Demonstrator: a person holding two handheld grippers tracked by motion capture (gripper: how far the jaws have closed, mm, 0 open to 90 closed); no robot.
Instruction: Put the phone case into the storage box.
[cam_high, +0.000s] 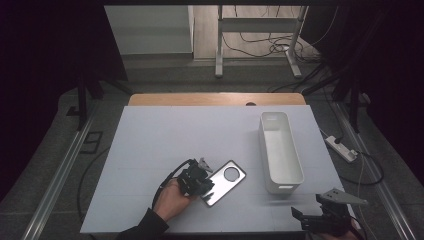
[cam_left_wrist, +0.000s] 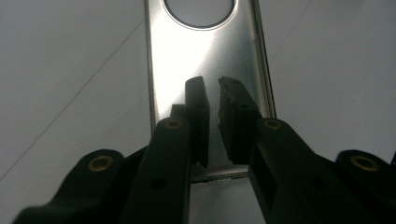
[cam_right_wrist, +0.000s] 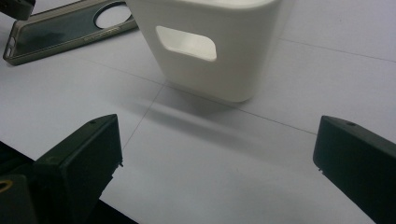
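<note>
Left gripper (cam_left_wrist: 212, 81) fingers slightly apart, apparently gripping nothing, above phone case (cam_left_wrist: 205, 56).

The left hand (cam_high: 172, 199) comes in from the bottom edge in a dark sleeve and grasps the left gripper (cam_high: 206, 186) from behind, pointing it forward and to the right, low over the table. In the left gripper view its two black jaws stand almost together, a narrow slit between the pads (cam_left_wrist: 198, 112), nothing pinched in it. The right gripper (cam_high: 305, 216) sits low at the bottom right corner, aimed left, its jaws spread wide apart and empty.
</note>
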